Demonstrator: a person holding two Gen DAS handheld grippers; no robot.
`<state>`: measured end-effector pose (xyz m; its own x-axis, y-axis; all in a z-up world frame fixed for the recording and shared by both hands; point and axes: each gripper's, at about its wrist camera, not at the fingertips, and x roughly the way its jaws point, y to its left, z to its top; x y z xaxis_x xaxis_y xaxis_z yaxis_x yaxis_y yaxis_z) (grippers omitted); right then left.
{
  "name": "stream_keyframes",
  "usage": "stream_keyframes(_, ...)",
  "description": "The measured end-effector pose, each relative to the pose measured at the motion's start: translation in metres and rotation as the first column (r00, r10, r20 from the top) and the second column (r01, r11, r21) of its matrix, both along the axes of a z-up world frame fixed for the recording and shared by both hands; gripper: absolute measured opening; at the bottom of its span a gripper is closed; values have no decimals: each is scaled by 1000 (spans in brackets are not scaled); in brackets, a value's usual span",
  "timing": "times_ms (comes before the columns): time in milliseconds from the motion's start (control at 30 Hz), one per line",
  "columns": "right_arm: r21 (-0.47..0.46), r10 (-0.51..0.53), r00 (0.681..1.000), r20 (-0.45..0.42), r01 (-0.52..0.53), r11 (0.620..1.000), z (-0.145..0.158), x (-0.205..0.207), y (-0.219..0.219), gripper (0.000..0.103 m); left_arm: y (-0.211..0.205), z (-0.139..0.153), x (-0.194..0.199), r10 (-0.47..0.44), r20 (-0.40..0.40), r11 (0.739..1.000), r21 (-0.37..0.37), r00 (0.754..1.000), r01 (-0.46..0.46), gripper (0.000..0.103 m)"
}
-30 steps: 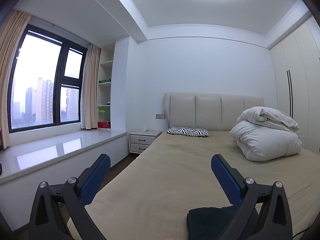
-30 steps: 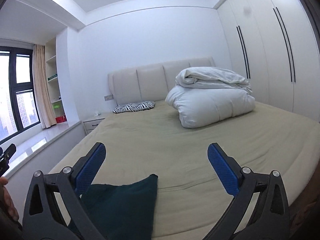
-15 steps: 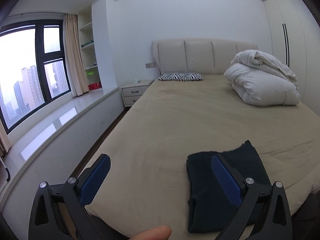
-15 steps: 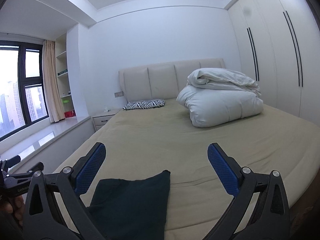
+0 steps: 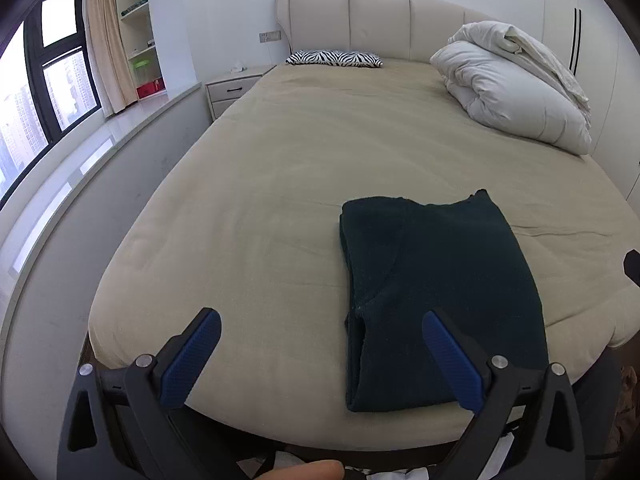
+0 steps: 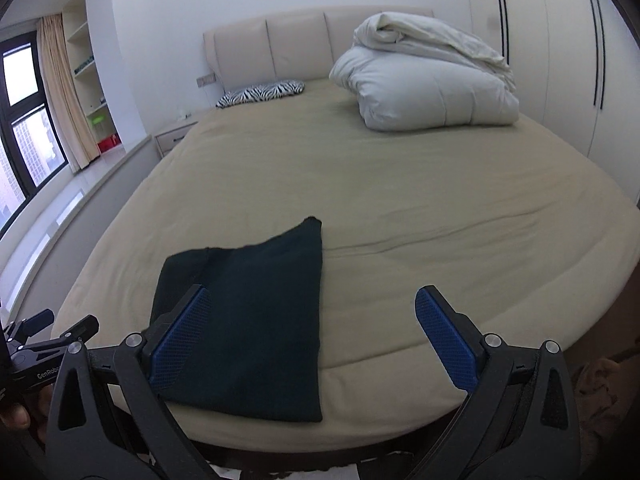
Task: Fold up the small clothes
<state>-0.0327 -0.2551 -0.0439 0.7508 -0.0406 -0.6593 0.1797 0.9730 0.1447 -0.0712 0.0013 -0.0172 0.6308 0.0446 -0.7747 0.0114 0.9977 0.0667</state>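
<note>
Bedroom, beige bed [image 5: 280,200]: dark green folded garment [image 5: 436,288] lies flat at the foot edge, long axis toward the headboard, between left claw [image 5: 320,360] and right claw [image 6: 312,336], both gaping empty, roughly equally near.

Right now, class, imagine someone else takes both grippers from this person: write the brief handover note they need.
Left gripper: open, empty, held above the bed's near edge.
Right gripper: open, empty, also clear of the cloth.
Dark green garment: lies flat on the beige bed near the foot edge, folded into a neat rectangle.
Done: this piece looks folded.
Left: perhaps one more fold or setting it aside; no other small clothes are visible here.
</note>
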Motion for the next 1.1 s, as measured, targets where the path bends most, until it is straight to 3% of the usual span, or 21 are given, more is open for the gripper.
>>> stream_keyframes(400, -24, 9, 992, -126, -12, 1000, -53, 23, 18, 103, 0, -14, 1, -15, -27, 1000, 18, 1000, 16, 103)
stream_keyframes(667, -45, 25, 989, -146, -32, 998, -65, 20, 31, 103, 3, -18, 2, -14, -37, 1000, 11, 999, 14, 103)
stream_keyframes(1100, -53, 40, 987, -156, -49, 997, -59, 19, 39, 103, 5, -20, 4, -11, -41, 1000, 7, 999, 11, 103)
